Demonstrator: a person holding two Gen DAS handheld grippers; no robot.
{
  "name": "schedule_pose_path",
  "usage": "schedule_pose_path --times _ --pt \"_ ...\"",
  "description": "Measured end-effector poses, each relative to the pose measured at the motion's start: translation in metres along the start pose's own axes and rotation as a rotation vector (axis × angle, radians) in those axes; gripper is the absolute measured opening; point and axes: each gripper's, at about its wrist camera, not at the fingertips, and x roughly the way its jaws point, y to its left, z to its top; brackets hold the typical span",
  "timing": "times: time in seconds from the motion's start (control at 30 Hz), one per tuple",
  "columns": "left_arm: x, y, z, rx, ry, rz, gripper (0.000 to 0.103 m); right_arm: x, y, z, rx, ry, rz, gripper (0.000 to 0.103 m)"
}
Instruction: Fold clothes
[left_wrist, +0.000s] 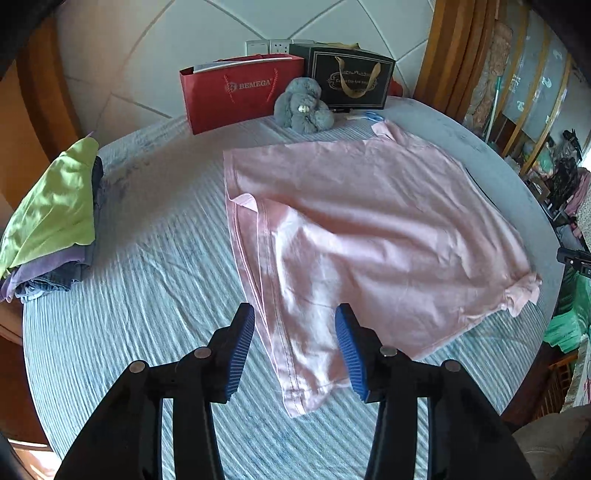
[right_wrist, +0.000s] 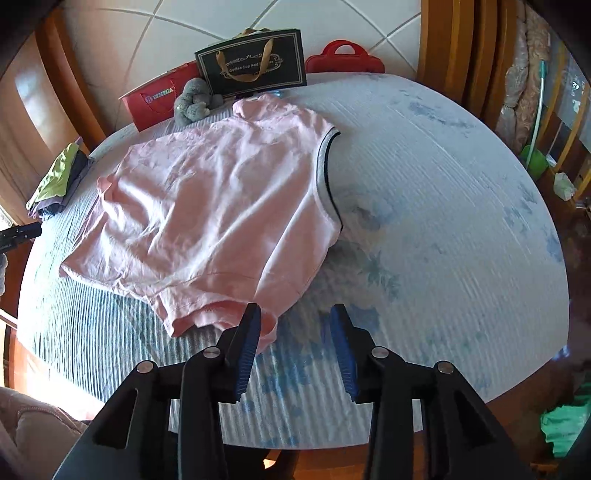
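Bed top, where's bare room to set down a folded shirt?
Free: striped sheet between the folded pile and pink shirt, and the floral stretch right of its collar. Crowded: the headboard end, with red bag, plush toy, black bag.

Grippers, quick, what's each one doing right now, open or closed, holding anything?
Left gripper: open, holding nothing, its fingers over a corner of the pink shirt.
Right gripper: open, holding nothing, at the shirt's near edge.

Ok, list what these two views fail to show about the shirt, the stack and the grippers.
- Pink shirt: its underside and front, against the bed, in both views.
- Folded stack: count of garments; lower layers covered by the green top, partly cut by the left wrist edge, tiny in the right wrist view.
- Left gripper, right gripper: height above fabric unclear.
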Motion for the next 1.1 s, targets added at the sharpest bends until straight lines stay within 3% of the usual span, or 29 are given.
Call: schedule_pose_path --times 0.2,0.4,0.5,0.6,0.63,0.67,0.7,0.87,0.9,0.93,1.0,1.1 --pt "0.07 0.018 0.04 -0.15 0.008 0.041 0.046 0.031 -0.019 0.067 0.061 -0.046 0.011 0.039" --pt "0.116 0.02 0.055 -0.209 0.043 0.07 0.046 0.085 -0.046 0.107 0.13 0.029 0.032 0.041" --pt "0.124 0.017 0.054 -0.199 0.056 0.101 0.046 0.108 -0.038 0.107 0.102 0.083 0.04 0.049" --pt "0.132 0.014 0.053 -0.189 0.069 0.132 0.041 0.129 -0.028 0.1 0.073 0.157 0.027 0.049" --pt "0.135 0.013 0.053 -0.186 0.073 0.142 0.024 0.136 -0.025 0.096 0.059 0.186 0.014 0.036" --pt "0.137 0.012 0.052 -0.183 0.078 0.152 0.0 0.142 -0.022 0.092 0.042 0.212 0.002 0.023" --pt "0.14 0.011 0.052 -0.179 0.082 0.163 0.0 0.142 -0.02 0.09 0.025 0.21 -0.027 0.009" --pt "0.14 0.03 0.044 -0.218 0.099 0.263 0.001 0.135 -0.041 0.083 0.093 0.195 -0.097 0.005" --pt "0.14 0.036 0.04 -0.22 0.11 0.297 0.001 0.133 -0.045 0.082 0.108 0.191 -0.112 0.009" --pt "0.138 0.043 0.037 -0.238 0.116 0.289 0.001 0.13 -0.049 0.081 0.122 0.187 -0.13 0.014" --pt "0.125 0.053 0.029 -0.296 0.097 0.205 0.001 0.116 -0.049 0.078 0.133 0.149 -0.123 0.016" --pt "0.109 0.041 0.024 -0.235 0.058 0.157 0.01 0.09 -0.044 0.071 0.133 0.092 -0.087 0.018"
